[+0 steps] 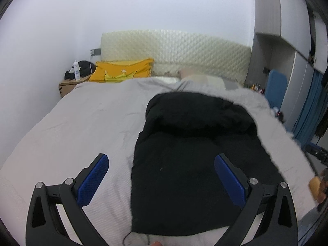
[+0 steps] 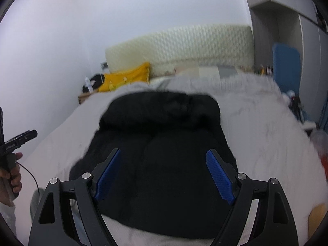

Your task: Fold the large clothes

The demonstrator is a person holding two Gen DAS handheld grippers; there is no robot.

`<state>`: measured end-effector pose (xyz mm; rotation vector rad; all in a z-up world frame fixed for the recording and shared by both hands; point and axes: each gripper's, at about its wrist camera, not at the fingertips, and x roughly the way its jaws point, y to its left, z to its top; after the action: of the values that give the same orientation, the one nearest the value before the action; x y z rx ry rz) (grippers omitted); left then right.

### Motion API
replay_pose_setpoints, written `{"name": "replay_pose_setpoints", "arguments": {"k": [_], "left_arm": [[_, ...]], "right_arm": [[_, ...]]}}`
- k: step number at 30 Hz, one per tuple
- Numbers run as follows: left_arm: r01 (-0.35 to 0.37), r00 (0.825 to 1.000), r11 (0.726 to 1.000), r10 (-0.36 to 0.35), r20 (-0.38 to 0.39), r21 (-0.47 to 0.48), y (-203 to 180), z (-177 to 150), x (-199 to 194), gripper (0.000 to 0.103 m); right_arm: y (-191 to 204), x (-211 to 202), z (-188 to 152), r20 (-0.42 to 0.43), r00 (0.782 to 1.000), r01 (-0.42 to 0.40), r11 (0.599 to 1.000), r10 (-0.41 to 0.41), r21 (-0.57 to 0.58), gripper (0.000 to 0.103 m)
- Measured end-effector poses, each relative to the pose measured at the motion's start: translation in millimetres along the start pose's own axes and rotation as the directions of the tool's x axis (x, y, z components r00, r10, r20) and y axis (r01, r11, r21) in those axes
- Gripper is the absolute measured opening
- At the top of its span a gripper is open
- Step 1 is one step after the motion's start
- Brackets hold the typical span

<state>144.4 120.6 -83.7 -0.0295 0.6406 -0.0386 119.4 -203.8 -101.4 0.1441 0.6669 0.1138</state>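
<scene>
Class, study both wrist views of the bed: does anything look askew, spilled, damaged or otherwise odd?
Nothing is spilled or damaged. The large black garment lies on the grey bedspread with its far end bunched into a thick roll rather than flat. Both the left gripper and right gripper are open above it.

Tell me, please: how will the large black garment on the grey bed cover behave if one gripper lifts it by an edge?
The large black garment will probably hang limp, since it lies in soft folds on the grey bed cover. It looks thick and bulky at its far end, so it may feel rather heavy and sag.
</scene>
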Motion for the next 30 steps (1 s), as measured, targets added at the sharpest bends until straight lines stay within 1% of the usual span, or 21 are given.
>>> {"name": "replay_pose_setpoints", "arguments": {"k": [1, 3, 6, 8, 9, 11, 13, 14, 15, 16, 19, 22, 23, 25, 29, 30], "left_arm": [[-0.002, 1.000, 1.000, 0.002, -0.018, 0.000, 3.0, -2.6, 8.1, 0.103], [0.007, 0.998, 1.000, -0.009, -0.063, -0.017, 11.4, -7.2, 24.6, 0.103], [0.028, 0.989, 0.998, -0.037, -0.142, -0.063, 25.9, -12.1, 52.7, 0.103], [0.040, 0.978, 0.995, -0.058, -0.201, -0.096, 35.9, -15.7, 72.5, 0.103], [0.051, 0.968, 0.992, -0.077, -0.239, -0.114, 41.6, -17.9, 85.0, 0.103], [0.071, 0.945, 0.987, -0.114, -0.308, -0.147, 51.2, -21.7, 106.7, 0.103], [0.079, 0.914, 0.979, -0.147, -0.377, -0.188, 61.9, -27.2, 130.5, 0.103], [0.078, 0.896, 0.973, -0.163, -0.412, -0.216, 68.3, -30.3, 142.8, 0.103], [0.080, 0.883, 0.968, -0.180, -0.434, -0.239, 72.3, -32.9, 151.9, 0.103], [0.086, 0.863, 0.959, -0.207, -0.461, -0.270, 77.7, -36.1, 163.5, 0.103], [0.074, 0.819, 0.941, -0.246, -0.519, -0.329, 89.9, -45.5, 191.5, 0.103], [0.058, 0.776, 0.925, -0.279, -0.566, -0.376, 100.7, -58.2, 214.6, 0.103], [0.049, 0.763, 0.919, -0.287, -0.579, -0.391, 103.8, -63.0, 221.7, 0.103], [0.032, 0.745, 0.911, -0.296, -0.597, -0.412, 110.8, -72.8, 231.3, 0.103], [0.010, 0.701, 0.882, -0.342, -0.626, -0.470, 124.7, -91.5, 252.1, 0.103], [0.011, 0.693, 0.877, -0.353, -0.628, -0.481, 127.1, -94.6, 255.6, 0.103]], "right_arm": [[-8.7, 5.4, -4.4, -0.031, 1.000, 0.007, 1.000, -0.006, 0.012, 0.083], [-20.0, 8.3, -10.9, -0.065, 0.998, 0.018, 0.999, -0.016, 0.030, 0.083], [-43.3, 19.4, -16.6, -0.137, 0.991, 0.018, 0.997, -0.007, 0.078, 0.083], [-58.4, 25.7, -20.3, -0.174, 0.985, 0.018, 0.992, 0.003, 0.121, 0.083], [-64.0, 28.9, -21.6, -0.192, 0.981, 0.018, 0.991, 0.008, 0.135, 0.083], [-77.2, 37.4, -26.4, -0.235, 0.972, 0.024, 0.988, 0.013, 0.155, 0.083], [-92.4, 47.6, -33.1, -0.282, 0.959, 0.036, 0.981, 0.019, 0.190, 0.083], [-98.8, 52.0, -36.1, -0.300, 0.953, 0.036, 0.976, 0.030, 0.213, 0.083], [-106.6, 57.0, -40.7, -0.317, 0.947, 0.034, 0.969, 0.047, 0.246, 0.083], [-118.2, 64.1, -46.8, -0.338, 0.939, 0.034, 0.954, 0.072, 0.298, 0.083], [-142.5, 80.5, -61.2, -0.370, 0.920, 0.039, 0.909, 0.129, 0.414, 0.083], [-160.8, 94.3, -74.4, -0.403, 0.901, 0.062, 0.871, 0.162, 0.488, 0.083], [-166.0, 98.0, -77.0, -0.409, 0.896, 0.065, 0.860, 0.173, 0.506, 0.083], [-174.9, 107.4, -85.4, -0.428, 0.882, 0.078, 0.836, 0.196, 0.542, 0.083], [-183.2, 123.6, -94.6, -0.467, 0.856, 0.102, 0.814, 0.221, 0.572, 0.083], [-185.4, 127.6, -95.8, -0.474, 0.851, 0.108, 0.809, 0.225, 0.577, 0.083]]}}
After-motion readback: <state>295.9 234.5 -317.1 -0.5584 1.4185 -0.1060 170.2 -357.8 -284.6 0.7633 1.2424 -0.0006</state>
